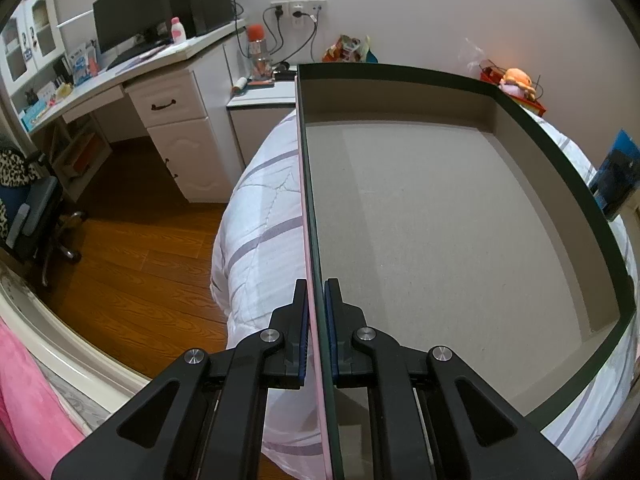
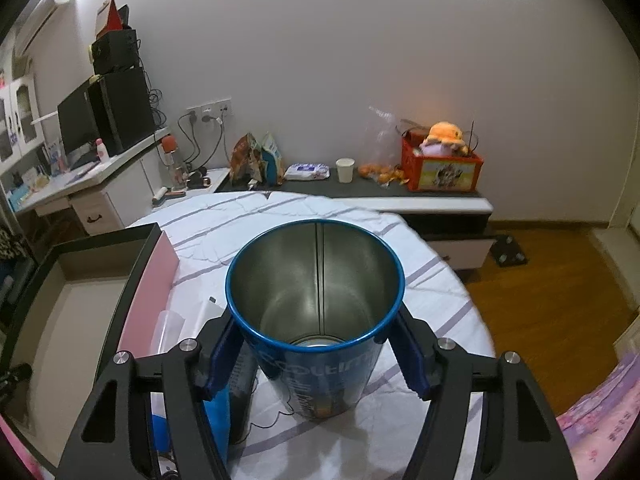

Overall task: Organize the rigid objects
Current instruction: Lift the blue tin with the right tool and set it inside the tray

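White bedding (image 2: 304, 232) with pale purple stripes covers the bed where both tools work, and beyond it a plain wall runs behind a low dark-topped cabinet (image 2: 400, 196) carrying a red box (image 2: 440, 168) with an orange plush toy, a paper cup (image 2: 345, 169) and snack bags. To the left stands a white desk (image 1: 120, 80) with a monitor (image 1: 128, 12); brown wood floor (image 1: 132, 240) shows between desk and bed.

A large shallow box (image 1: 440, 220) — dark green on the rim, grey card inside, pink on its outer side — lies open on the bedding. The left gripper (image 1: 318, 320) is clamped on the box's near-left wall, one blue pad outside against the pink face and the other inside, the jaws pinched nearly together on the thin wall.

To the right of the box, on the bedding, stands an open blue tin can (image 2: 316, 320), upright, its bare metal inside visible and printed lettering on its outside. The right gripper (image 2: 316, 344) straddles the can just below its rim — a blue pad on each side, close against the can's wall, though whether they truly press it I cannot tell. A blue object sits low beside the left finger, too cropped to identify.
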Available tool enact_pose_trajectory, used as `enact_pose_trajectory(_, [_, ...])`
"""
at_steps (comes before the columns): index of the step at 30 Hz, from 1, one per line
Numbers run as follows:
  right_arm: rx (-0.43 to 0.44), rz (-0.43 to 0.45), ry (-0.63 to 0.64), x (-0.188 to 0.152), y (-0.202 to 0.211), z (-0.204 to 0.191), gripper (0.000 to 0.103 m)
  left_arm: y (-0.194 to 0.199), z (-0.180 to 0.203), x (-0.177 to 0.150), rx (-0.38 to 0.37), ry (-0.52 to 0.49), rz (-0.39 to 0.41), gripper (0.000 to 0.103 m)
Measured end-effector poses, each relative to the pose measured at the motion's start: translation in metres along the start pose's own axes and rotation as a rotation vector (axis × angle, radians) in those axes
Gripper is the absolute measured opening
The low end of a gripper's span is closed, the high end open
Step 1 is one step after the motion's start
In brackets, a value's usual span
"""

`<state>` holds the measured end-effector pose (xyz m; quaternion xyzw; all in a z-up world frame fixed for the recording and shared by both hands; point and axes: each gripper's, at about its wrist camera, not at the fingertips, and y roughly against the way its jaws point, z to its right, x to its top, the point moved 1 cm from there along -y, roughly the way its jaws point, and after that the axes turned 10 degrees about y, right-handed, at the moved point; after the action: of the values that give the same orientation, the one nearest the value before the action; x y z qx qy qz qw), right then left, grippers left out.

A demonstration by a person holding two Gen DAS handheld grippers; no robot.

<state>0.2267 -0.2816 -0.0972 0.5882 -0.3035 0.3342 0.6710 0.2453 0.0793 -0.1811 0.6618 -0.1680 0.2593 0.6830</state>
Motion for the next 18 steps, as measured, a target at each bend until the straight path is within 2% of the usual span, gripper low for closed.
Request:
enact_pose_trajectory(3, [-0.029, 0.052, 0.016, 0.011, 0.017, -0.008, 0.068, 0.0, 0.0, 0.001, -0.003, 0.004, 0.002, 0.007])
enact_pose_trajectory(6, [-0.022, 0.111, 0.066, 0.03, 0.038, -0.03, 0.068, 0.001, 0.0, 0.0, -0.006, 0.009, 0.002, 0.007])
enact_pose_trajectory(11, [0.135, 0.17, 0.173, 0.058, 0.055, -0.099, 0.068, 0.002, -0.002, 0.002, -0.013, 0.018, 0.003, 0.007])
enact_pose_trajectory(18, [0.353, 0.086, 0.328, 0.06, 0.026, -0.21, 0.068, 0.002, -0.005, -0.001, -0.039, 0.033, 0.005, 0.007])
